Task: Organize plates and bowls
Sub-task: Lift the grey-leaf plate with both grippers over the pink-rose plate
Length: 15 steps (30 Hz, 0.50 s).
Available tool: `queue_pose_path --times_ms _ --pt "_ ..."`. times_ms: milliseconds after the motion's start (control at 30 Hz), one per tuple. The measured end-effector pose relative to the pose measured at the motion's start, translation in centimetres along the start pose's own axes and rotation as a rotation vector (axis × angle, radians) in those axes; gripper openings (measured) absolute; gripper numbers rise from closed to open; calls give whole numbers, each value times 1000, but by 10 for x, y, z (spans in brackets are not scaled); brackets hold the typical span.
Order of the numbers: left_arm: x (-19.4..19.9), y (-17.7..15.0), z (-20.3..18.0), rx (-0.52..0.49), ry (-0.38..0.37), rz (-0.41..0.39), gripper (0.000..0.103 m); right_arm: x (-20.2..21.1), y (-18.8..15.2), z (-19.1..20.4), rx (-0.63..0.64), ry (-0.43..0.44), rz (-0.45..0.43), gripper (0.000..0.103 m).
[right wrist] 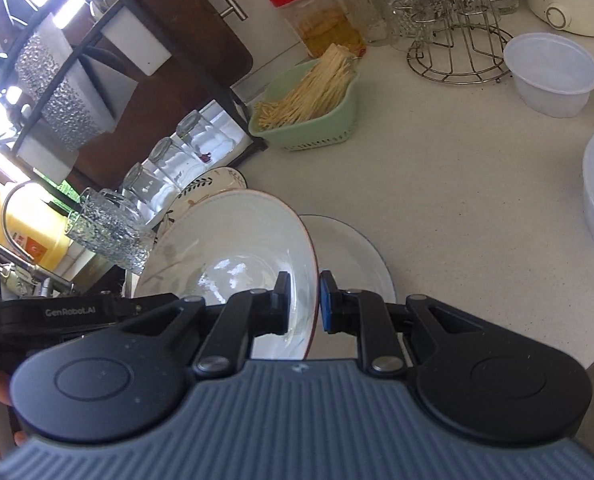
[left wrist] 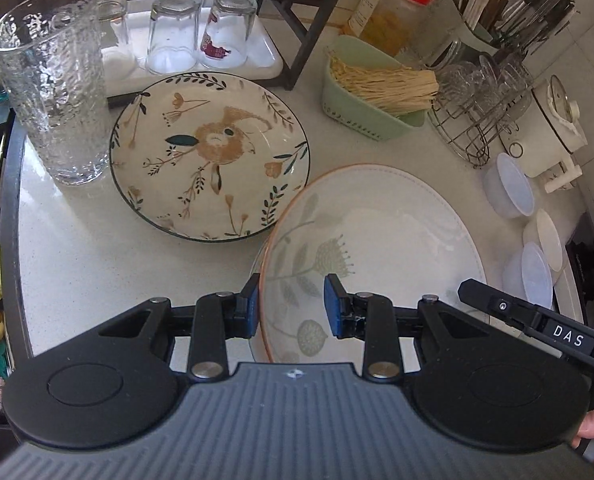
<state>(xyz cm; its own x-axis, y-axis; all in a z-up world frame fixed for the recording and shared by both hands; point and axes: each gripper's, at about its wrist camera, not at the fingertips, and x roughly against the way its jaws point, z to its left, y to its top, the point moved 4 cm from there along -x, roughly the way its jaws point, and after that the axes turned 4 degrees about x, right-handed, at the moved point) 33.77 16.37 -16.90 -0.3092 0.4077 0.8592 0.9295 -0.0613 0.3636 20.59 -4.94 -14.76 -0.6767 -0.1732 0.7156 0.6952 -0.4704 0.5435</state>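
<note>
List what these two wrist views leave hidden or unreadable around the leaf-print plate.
- Leaf-print plate, left wrist view: near rim hidden behind the left tongs.
- Pale plate, right wrist view: mostly covered by the leaf-print plate and the right tongs.
- Rabbit plate, right wrist view: only a sliver shows behind the leaf-print plate.

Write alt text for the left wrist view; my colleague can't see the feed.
The left gripper straddles the near rim of a white leaf-patterned plate, with the right gripper at its right edge. Beyond it on the counter lie a rabbit-patterned plate and a tall textured glass.
</note>
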Motion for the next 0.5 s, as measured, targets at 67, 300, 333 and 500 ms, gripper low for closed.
queue_pose_path --times_ms 67,300,333,500 --pt "-7 2 -3 -4 8 14 36 -3 0 -5 -2 1 8 18" --pt "-23 4 -4 -40 45 54 36 -17 -1 -12 -4 4 37 18" --pt "-25 5 -3 -47 45 60 36 -19 -1 -12 2 3 41 18" --pt "-29 11 -2 -51 52 69 36 -26 -1 -11 34 -2 60 18"
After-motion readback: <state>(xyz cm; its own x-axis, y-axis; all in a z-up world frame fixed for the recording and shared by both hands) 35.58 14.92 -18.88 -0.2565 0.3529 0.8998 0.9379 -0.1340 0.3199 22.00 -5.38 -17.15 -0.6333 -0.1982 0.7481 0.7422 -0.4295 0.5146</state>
